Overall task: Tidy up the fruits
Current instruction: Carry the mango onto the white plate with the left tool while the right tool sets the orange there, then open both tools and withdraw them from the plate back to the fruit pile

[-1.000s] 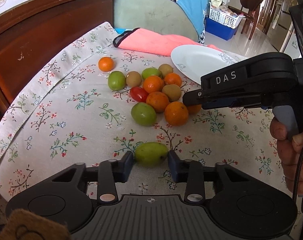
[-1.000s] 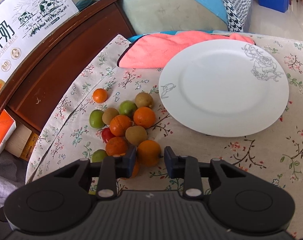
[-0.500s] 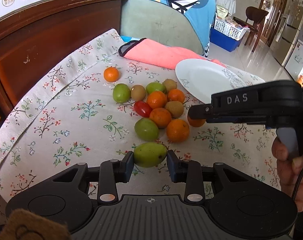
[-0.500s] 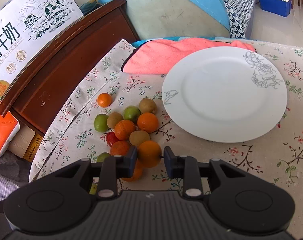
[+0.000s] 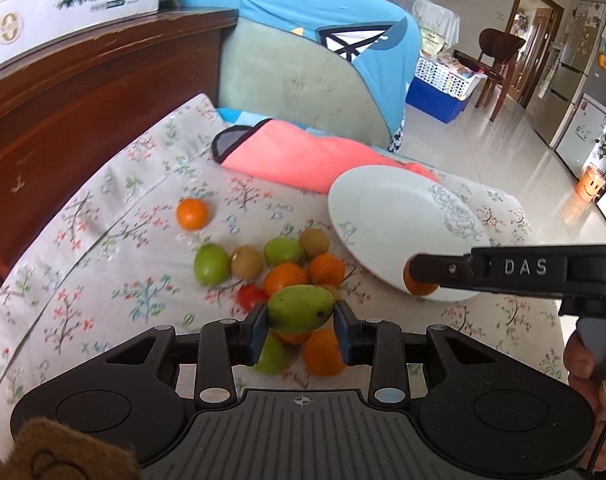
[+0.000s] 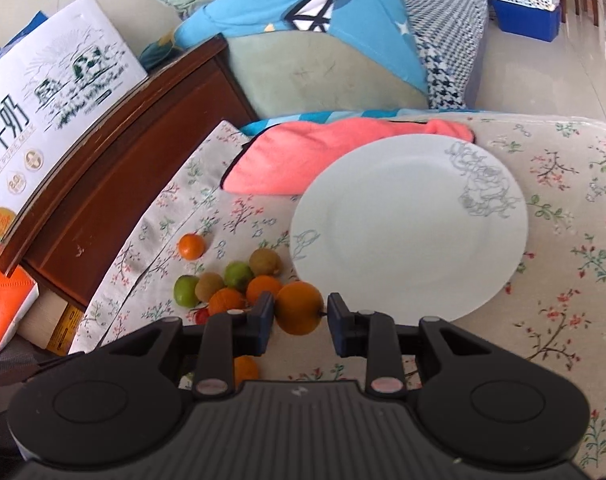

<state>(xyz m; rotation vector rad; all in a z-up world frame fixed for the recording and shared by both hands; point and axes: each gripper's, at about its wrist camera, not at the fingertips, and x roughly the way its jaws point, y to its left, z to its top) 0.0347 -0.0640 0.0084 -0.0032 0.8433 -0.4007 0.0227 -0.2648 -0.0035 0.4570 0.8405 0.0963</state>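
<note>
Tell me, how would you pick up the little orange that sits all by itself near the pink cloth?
Grip the lone orange across its round middle, coming down from above with one finger on each side. It sits apart from the fruit pile on the flowered cloth, so there is bare room all around. Being round, it would probably roll if pushed from one side.

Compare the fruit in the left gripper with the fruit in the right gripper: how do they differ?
The left gripper holds a green mango; the right gripper holds an orange. The green mango is oblong and lies sideways; the orange is round. Both are clamped between the fingers, lifted off the floral tablecloth, with the white plate bare.
</note>
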